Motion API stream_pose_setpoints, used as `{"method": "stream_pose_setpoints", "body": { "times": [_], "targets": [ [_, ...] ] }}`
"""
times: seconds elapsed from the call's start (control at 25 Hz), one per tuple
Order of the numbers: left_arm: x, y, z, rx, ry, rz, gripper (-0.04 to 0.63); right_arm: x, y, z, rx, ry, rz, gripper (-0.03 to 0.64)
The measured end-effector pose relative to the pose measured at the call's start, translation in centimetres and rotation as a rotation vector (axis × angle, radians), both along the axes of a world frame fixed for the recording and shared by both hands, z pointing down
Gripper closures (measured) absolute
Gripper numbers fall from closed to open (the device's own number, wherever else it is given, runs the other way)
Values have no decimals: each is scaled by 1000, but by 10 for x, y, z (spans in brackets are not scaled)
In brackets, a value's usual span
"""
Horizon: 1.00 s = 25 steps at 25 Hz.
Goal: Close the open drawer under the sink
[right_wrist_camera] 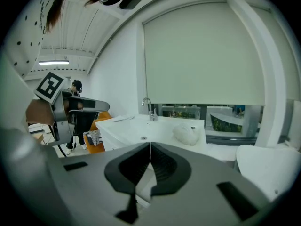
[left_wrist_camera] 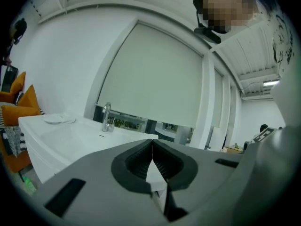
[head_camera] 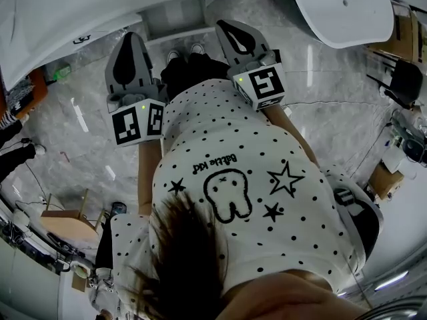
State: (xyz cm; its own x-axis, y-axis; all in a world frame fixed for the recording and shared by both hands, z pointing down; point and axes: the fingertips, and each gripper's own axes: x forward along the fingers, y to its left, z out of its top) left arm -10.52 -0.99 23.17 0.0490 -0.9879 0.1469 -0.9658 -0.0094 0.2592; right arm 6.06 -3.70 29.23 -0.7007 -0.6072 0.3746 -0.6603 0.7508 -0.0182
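Observation:
From the head view, a white vanity (head_camera: 67, 19) runs along the top left, and a white drawer-like box (head_camera: 175, 20) juts out from under it towards the person's feet. My left gripper (head_camera: 129, 37) is shut and empty, pointing at the vanity just left of that box. My right gripper (head_camera: 225, 25) is also shut and empty, just right of the box. The left gripper view shows shut jaws (left_wrist_camera: 152, 141) in front of the sink top (left_wrist_camera: 70, 138) and faucet (left_wrist_camera: 106, 117). In the right gripper view the shut jaws (right_wrist_camera: 149, 145) hide the front below the sink basin (right_wrist_camera: 141, 134).
A plate (left_wrist_camera: 59, 120) lies on the sink top's left end and a white cloth (right_wrist_camera: 186, 133) on its right. A white rounded fixture (head_camera: 340, 5) stands to the right. An orange seat (left_wrist_camera: 19, 102) and other people are off to the left. The floor is grey marble (head_camera: 87, 152).

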Motion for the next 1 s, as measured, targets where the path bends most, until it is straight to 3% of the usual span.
{"method": "stream_pose_setpoints", "body": {
  "times": [0.28, 1.0],
  "targets": [
    [-4, 3, -1, -6, 2, -11, 589, -3, 1, -1, -4, 9, -14, 601],
    [13, -11, -3, -44, -46, 95, 589, 5, 0, -2, -47, -25, 62, 601]
  ]
}}
